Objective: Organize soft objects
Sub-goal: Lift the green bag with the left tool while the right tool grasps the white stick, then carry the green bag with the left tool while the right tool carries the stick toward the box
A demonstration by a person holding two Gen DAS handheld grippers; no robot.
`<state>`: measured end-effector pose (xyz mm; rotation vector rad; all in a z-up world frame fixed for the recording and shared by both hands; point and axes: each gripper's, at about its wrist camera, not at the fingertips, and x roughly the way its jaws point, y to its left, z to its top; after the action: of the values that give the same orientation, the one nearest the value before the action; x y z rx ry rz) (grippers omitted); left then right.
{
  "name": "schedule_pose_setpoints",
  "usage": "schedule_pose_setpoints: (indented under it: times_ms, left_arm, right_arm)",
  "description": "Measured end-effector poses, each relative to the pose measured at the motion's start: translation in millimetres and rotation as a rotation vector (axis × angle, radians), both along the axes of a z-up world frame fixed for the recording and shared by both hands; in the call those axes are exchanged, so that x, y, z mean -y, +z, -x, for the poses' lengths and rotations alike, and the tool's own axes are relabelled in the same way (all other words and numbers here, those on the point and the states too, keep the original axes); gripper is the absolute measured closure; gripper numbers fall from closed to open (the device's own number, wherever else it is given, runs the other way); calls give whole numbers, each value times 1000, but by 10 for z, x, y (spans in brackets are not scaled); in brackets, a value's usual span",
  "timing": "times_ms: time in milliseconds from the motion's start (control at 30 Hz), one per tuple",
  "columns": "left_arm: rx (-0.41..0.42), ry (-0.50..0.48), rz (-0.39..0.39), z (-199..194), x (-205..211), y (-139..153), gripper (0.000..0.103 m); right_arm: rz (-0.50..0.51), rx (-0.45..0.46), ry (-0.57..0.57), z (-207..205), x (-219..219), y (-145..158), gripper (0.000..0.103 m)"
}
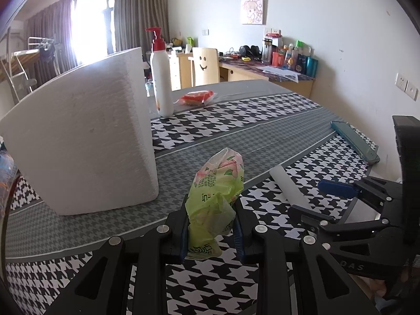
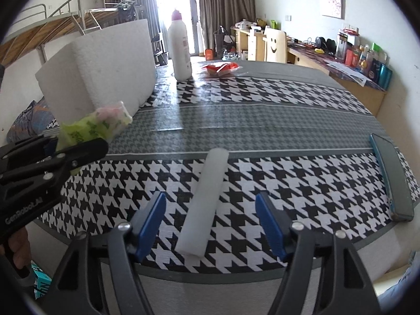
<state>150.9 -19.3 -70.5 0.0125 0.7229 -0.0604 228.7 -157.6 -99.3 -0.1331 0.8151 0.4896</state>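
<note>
**Green pack in the left tongs, white roll between the right ones**

Black arms with blue pads fill the bottom of both views. Left tongs (image 1: pixel 212 232) are closed on a green tissue pack (image 1: pixel 216 197), which is crumpled between the pads and stands up above the tabletop (image 1: pixel 275 120). Right tongs (image 2: pixel 211 225) are open, and no pad touches anything. A white foam roll (image 2: pixel 204 204) lies on the houndstooth cloth between these two fingers, with its near end close to the tabletop edge.

Behind the green pack stands a big white foam block (image 1: pixel 78 136), just to its left in the left wrist view. Beside the far corner of the block stands a white pump bottle (image 1: pixel 161 78) with a red top. A red snack packet (image 1: pixel 197 97) lies near the bottle, further back. A dark green phone (image 2: pixel 392 178) lies at the right edge of the tabletop, well apart from the roll. A person's hand (image 2: pixel 17 249) shows at the left tongs' handle.
</note>
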Motion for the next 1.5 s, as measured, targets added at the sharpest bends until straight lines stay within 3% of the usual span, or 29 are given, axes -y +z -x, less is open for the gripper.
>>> schedule_pose_setpoints:
  times_ms: [433,600,867,1500]
  left_arm:
    - [19,0,14,119,-66,6,74]
    - [28,2,20,164,-93,15,74]
    - [46,10,17,232,-128,56,74]
    - [128,17,-6,353,-151,317,74]
  right_arm:
    - [57,-29,-31,9,-138,-82,54]
    - [74,-29,-33,70,-187,-65,76]
    - [62,-29,-39,81,-176,-24,86]
    - [-16,88,-16,188,-87,402,86]
